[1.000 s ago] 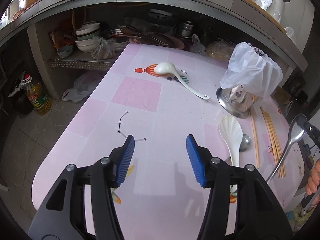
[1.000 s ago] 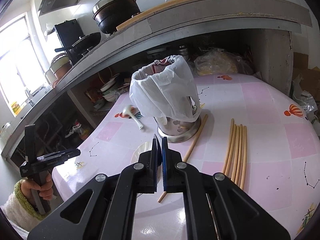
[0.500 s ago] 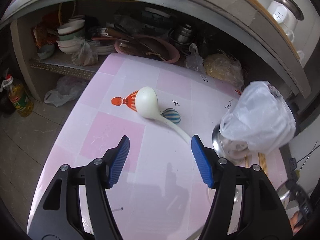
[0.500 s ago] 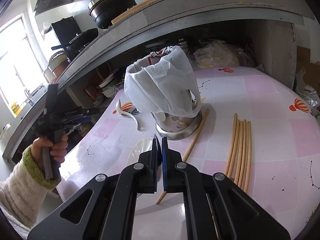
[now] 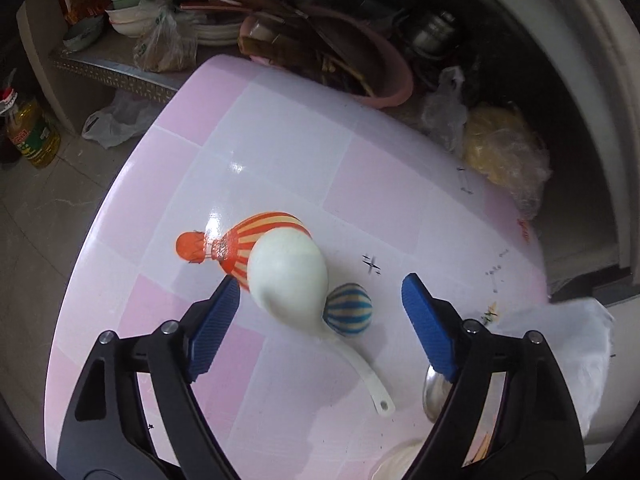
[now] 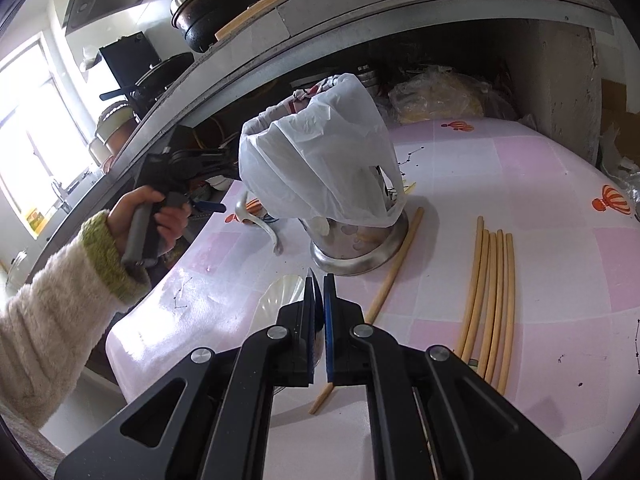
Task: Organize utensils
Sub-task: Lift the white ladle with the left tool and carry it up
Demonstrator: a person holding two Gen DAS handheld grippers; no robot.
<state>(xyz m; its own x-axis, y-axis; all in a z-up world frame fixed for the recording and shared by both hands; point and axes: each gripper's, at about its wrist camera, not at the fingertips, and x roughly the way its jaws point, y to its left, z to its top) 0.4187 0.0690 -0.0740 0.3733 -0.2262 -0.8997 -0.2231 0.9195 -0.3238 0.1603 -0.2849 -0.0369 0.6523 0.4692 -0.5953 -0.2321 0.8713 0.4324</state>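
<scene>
Left wrist view: the left gripper [image 5: 320, 316] points steeply down over a pink-and-white checked worktop [image 5: 280, 152], its blue pads widening, with a white ladle [image 5: 288, 276] lying bowl-down on the surface below the gap and touched by neither pad. The ladle's bowl covers part of a printed orange-striped balloon [image 5: 240, 240]; its thin handle runs toward the lower right past a printed blue-striped balloon [image 5: 348, 310].

At the right edge stands a steel utensil holder [image 6: 356, 240] draped in a white plastic bag [image 6: 320, 168]. Right wrist view: the right gripper [image 6: 319, 280] has its pads pressed together on the handle of a metal spoon [image 6: 316, 344], whose bowl shows between and below the fingers. Beneath it a white shell-shaped spoon [image 6: 276, 300] lies on the worktop. One chopstick [image 6: 394, 264] lies touching the holder's base, and a bundle of chopsticks [image 6: 490, 300] lies further right, apart from it.

A hand [image 6: 148, 216] in a fleecy cream sleeve grips the other tool's handle by the ladle. Behind, a shelf [image 5: 120, 68] holds stacked bowls.
</scene>
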